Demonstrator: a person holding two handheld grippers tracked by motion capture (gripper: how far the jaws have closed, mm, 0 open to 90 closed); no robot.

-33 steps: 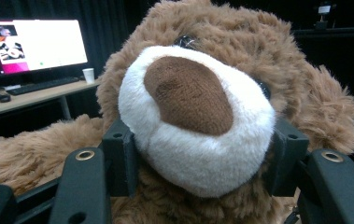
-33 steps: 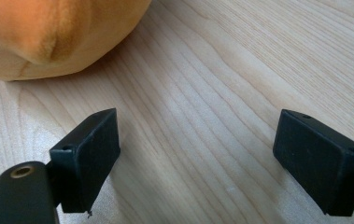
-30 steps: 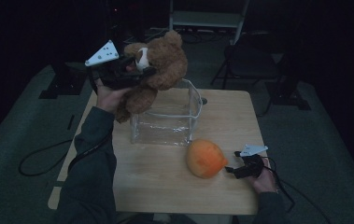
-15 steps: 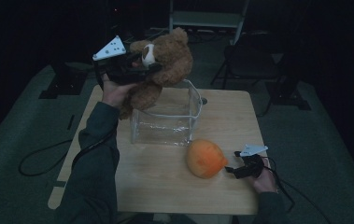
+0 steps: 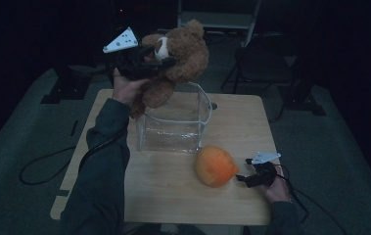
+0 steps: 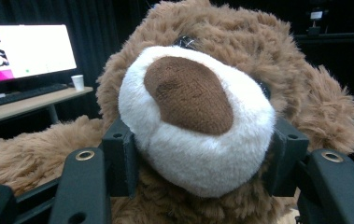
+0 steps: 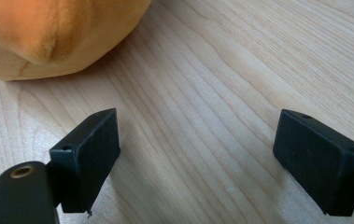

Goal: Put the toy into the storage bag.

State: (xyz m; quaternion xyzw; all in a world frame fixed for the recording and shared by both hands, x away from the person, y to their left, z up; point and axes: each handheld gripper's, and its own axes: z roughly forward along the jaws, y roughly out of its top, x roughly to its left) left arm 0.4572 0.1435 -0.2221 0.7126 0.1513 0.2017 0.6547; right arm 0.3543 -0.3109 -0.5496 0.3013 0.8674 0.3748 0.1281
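In the left gripper view our left gripper [image 6: 198,154] clamped the teddy bear [image 6: 202,116] by its white snout; the high view showed the bear above the clear box [image 5: 175,125]. Our right gripper [image 7: 212,158] gaped on the table [image 5: 242,127] by the orange ball [image 5: 216,166]. Since before, the bear had drifted right, over the box.

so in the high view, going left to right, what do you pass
left gripper shut on the brown plush teddy bear → clear plastic box → orange plush ball → right gripper, fingers open
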